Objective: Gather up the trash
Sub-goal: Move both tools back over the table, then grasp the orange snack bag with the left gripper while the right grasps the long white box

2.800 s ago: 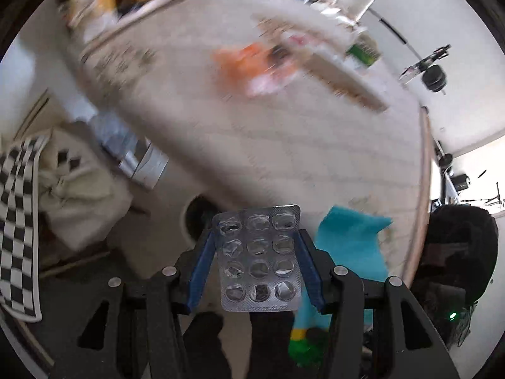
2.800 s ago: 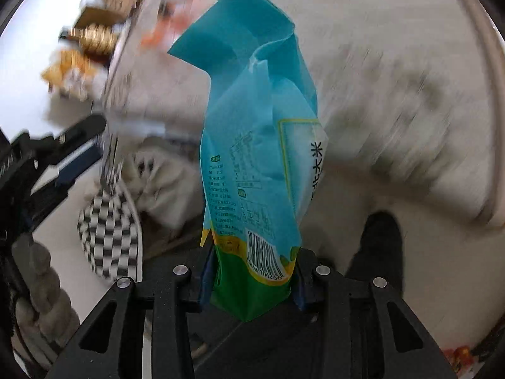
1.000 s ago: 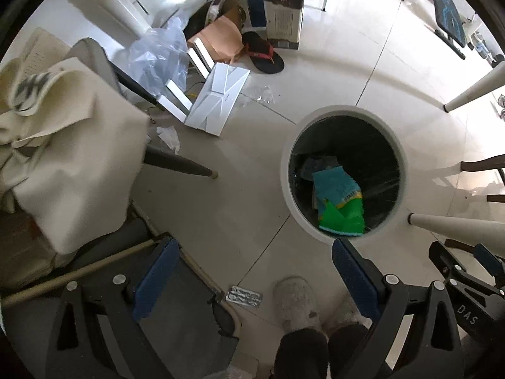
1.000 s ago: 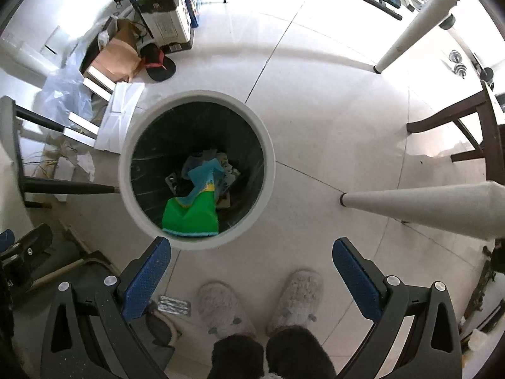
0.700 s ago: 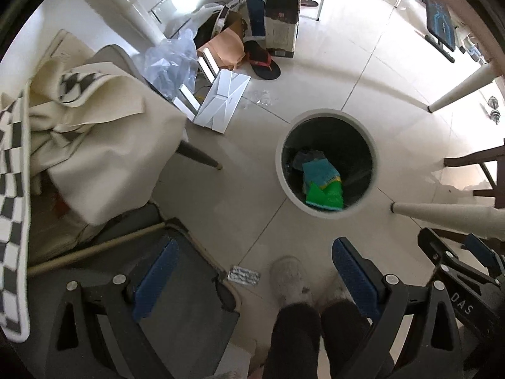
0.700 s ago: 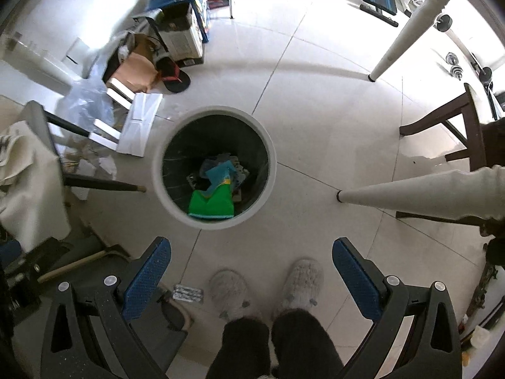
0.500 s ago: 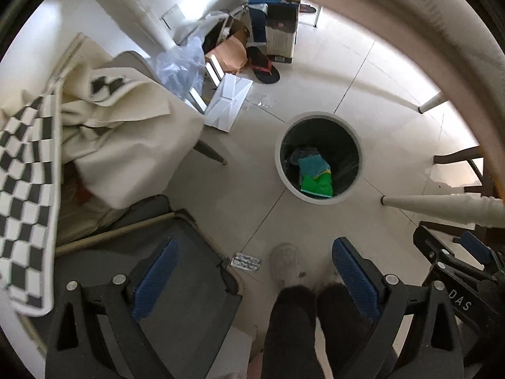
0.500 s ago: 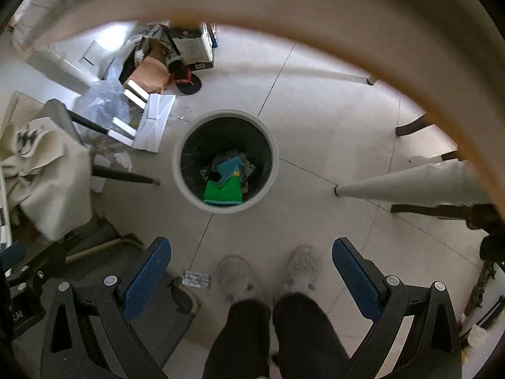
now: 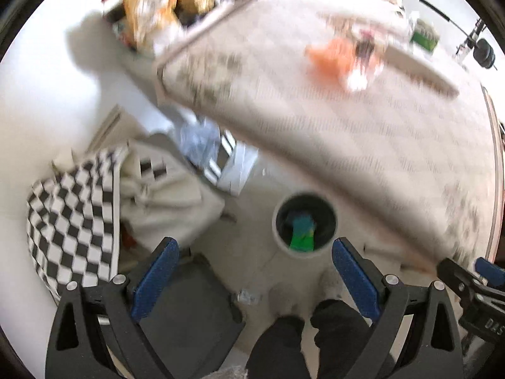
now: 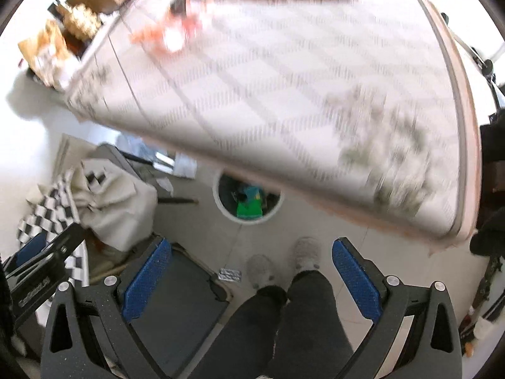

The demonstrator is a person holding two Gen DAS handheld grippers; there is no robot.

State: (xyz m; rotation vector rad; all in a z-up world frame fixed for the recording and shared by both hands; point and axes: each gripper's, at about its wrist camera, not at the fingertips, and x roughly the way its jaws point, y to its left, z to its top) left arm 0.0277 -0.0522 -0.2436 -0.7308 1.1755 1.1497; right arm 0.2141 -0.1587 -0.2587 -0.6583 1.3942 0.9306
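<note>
Both grippers hang high above the floor, open and empty: my left gripper (image 9: 254, 276) and my right gripper (image 10: 252, 276). Below them stands a white round bin (image 9: 279, 237) (image 10: 221, 207) with the teal and green snack bag (image 9: 303, 232) (image 10: 249, 205) inside. A silver blister pack (image 9: 249, 297) (image 10: 229, 274) lies on the floor tiles beside the person's slippers, outside the bin. On the blurred table (image 9: 331, 120) (image 10: 284, 94) an orange and white wrapper (image 9: 344, 60) (image 10: 167, 34) lies far from both grippers.
A chair draped with cream and checkered cloth (image 9: 94, 208) (image 10: 104, 195) stands at the left, with a dark seat (image 9: 186, 309) below. The person's legs (image 10: 284, 322) fill the bottom centre. Boxes and snack bags (image 9: 164, 3) clutter the table's far end.
Both grippers have risen from over the bin to above table height, so the table top now fills the upper view. Earlier they let go of the blister pack and the bag.
</note>
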